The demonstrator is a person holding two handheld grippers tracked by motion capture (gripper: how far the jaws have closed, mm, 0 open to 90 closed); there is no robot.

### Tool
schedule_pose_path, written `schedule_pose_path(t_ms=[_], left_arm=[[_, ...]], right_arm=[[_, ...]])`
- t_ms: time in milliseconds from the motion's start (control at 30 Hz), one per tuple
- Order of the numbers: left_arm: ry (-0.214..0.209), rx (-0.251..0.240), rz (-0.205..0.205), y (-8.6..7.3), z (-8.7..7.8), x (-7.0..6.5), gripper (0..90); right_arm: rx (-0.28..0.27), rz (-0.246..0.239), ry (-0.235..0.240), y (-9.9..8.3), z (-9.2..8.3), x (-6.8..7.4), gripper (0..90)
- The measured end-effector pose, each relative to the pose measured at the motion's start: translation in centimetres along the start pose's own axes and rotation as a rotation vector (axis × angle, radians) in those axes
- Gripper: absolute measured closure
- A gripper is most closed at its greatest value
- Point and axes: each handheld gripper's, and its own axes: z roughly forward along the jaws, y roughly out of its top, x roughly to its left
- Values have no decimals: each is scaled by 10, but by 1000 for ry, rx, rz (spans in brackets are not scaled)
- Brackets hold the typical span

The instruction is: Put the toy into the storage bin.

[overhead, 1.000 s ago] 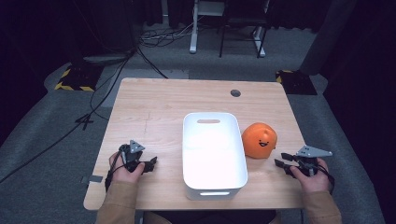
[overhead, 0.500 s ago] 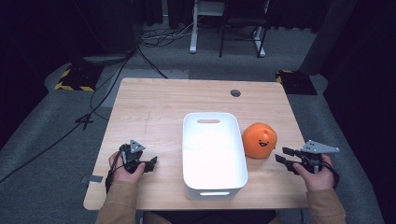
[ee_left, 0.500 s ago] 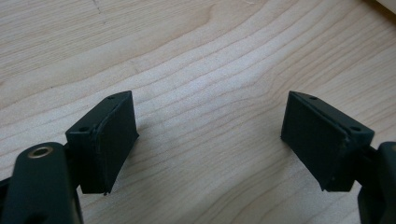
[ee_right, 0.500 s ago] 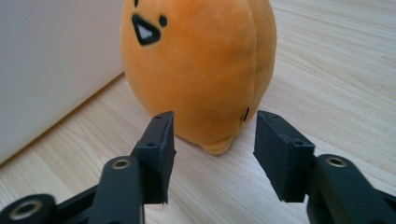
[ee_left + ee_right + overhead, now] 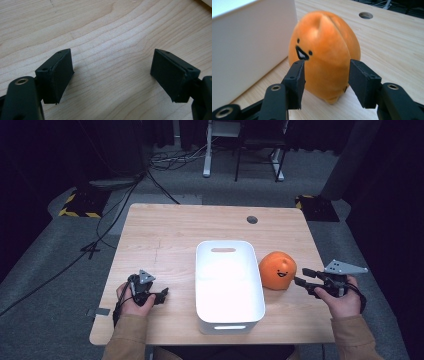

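Note:
An orange plush toy with a small drawn face (image 5: 276, 270) stands on the wooden table (image 5: 165, 235), just right of a white bin (image 5: 222, 245). My right gripper (image 5: 300, 275) is held a little above the table to the toy's right and points at it. Its jaws have just been opening. In the right gripper view the gripper (image 5: 325, 65) is open with nothing between the pads, and the toy (image 5: 324, 42) sits just beyond them. My left gripper (image 5: 164, 295) rests low at the bin's left, open (image 5: 111, 52) over bare wood.
The white bin's wall (image 5: 249, 37) is close on the toy's left side. A round cable hole (image 5: 252, 219) sits near the table's far edge. Chair and desk legs and cables lie on the dark floor beyond the table.
My right hand has lifted its gripper off the table beside the toy, and its jaws stand a little wider. The left hand and the toy have not moved.

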Motion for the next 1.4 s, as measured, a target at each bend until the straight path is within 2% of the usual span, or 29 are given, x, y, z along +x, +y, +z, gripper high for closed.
schedule_pose_path(t_ms=[167, 200, 333, 500, 667, 900, 933, 967, 1067, 1133, 1400], left_arm=[[0, 1, 2, 0, 0, 0, 186], [0, 1, 1, 0, 0, 0, 187], [0, 0, 0, 0, 0, 0, 186], [0, 1, 1, 0, 0, 0, 186], [1, 1, 2, 0, 0, 0, 186], [0, 1, 1, 0, 0, 0, 186], [-1, 1, 1, 0, 0, 0, 186], [0, 1, 1, 0, 0, 0, 186], [0, 1, 2, 0, 0, 0, 186], [0, 1, 1, 0, 0, 0, 186], [0, 1, 2, 0, 0, 0, 187]], right_arm=[[-11, -15, 9, 9, 3, 2, 483], [-17, -29, 14, 13, 5, 4, 484], [-36, -29, 13, 20, 7, 5, 493], [-50, -40, 15, 32, 15, 0, 550], [-64, -44, 25, 39, 23, -4, 564], [-20, -61, 21, 41, 42, -8, 563], [-12, -60, 23, 40, 46, -9, 597], [-12, -60, 23, 40, 46, -9, 597], [-7, -64, 48, 41, 47, -8, 729], [-23, -91, 60, 42, 43, -7, 804], [-45, -131, 45, 47, 28, -5, 823]])
